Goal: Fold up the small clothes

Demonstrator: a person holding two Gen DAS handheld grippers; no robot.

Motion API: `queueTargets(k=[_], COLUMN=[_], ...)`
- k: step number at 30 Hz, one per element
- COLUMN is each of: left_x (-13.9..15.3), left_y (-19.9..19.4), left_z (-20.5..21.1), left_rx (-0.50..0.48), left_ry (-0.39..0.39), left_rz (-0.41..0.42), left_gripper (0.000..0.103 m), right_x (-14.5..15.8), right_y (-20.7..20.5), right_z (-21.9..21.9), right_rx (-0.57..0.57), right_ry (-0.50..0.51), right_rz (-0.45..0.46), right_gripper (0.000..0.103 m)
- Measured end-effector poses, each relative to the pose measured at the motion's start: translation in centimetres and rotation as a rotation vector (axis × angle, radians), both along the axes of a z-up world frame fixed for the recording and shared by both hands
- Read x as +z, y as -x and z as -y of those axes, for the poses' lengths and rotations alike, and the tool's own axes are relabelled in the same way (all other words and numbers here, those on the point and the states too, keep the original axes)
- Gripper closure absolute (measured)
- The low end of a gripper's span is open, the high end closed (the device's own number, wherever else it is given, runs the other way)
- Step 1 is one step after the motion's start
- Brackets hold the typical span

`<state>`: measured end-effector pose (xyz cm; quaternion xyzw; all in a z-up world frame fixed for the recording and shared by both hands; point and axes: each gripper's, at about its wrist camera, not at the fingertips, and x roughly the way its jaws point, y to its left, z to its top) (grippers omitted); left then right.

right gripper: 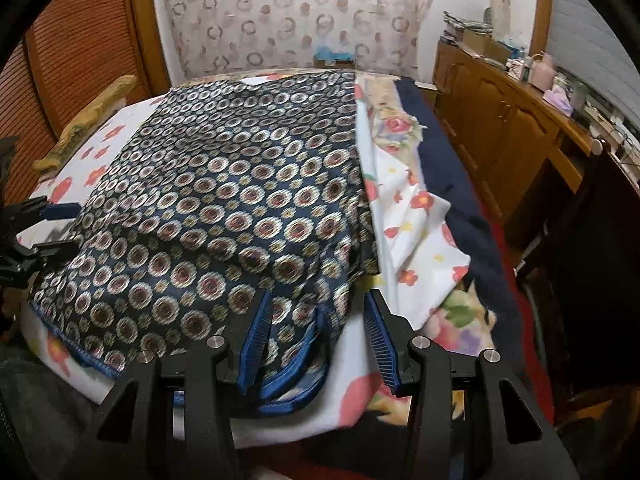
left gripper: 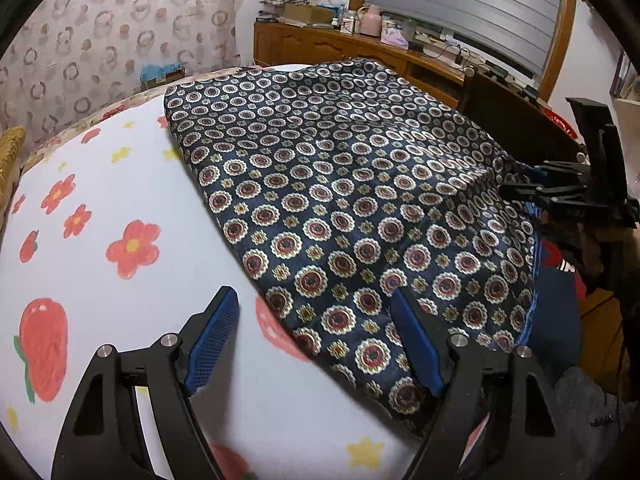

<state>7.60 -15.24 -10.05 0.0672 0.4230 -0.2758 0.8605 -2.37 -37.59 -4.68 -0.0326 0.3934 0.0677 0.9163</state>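
A dark navy garment (left gripper: 340, 184) printed with round medallions and edged with a blue hem lies spread on a white sheet (left gripper: 120, 184) with red flowers. My left gripper (left gripper: 313, 292) is open wide above the garment's near corner: one finger is over the cloth, the other over bare sheet. In the right wrist view my right gripper (right gripper: 318, 294) is open, low over a rumpled corner of the garment (right gripper: 224, 200), with the blue hem (right gripper: 296, 376) lying between its pads (right gripper: 256, 336). Each gripper shows in the other's view: right gripper (left gripper: 516, 192), left gripper (right gripper: 76, 230).
A wooden sideboard (left gripper: 360, 46) cluttered with boxes and bottles runs along the far wall. A dark blue blanket (right gripper: 460, 184) and a folded-back flap of sheet (right gripper: 416, 232) line the bed's right edge. A slatted wooden door (right gripper: 80, 48) and a ring-patterned curtain (right gripper: 296, 16) stand behind.
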Motion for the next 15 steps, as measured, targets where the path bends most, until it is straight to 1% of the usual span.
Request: queueTargets(k=[4,5,7,8,10,11,13,15], left_x=[0.1,0.1,0.2,0.2,0.3,0.3,0.4,0.3], left_y=[0.7,0.8,1.1,1.2,1.5,1.6,1.9,2.0], left_z=[-0.2,-0.2,-0.4,-0.5,-0.7,-0.8,-0.7,-0.8], left_rx=[-0.019,-0.022,-0.029,-0.034,-0.052,-0.059,-0.070,-0.080], left_ry=[-0.004,-0.003,0.007,0.018,0.052,0.061,0.061,0.076], left_rz=[-0.004,-0.004,-0.008,-0.015,-0.038,-0.046,-0.053,-0.070], left_gripper=[0.024,0.026,0.040,0.043,0.053,0.055,0.063,0.068], right_x=[0.0,0.0,0.0,0.0,0.1,0.1,0.1,0.1], right_y=[0.4,0.5,0.6,0.7,0.3,0.3,0.1,-0.1], right_z=[-0.3,-0.1,0.0,0.0,-0.3,-0.3,-0.6,-1.1], right_rx=[0.045,0.045,0.046,0.050,0.056,0.059,0.063,0.073], right_ry=[0.023,0.013,0.007,0.012,0.021,0.020,0.027,0.039], right_rz=[-0.013,-0.018,-0.022,-0.021,-0.023,-0.024,-0.030,-0.038], right_gripper=[0.054,0.054,0.054,0.054,0.055,0.055,0.056,0.056])
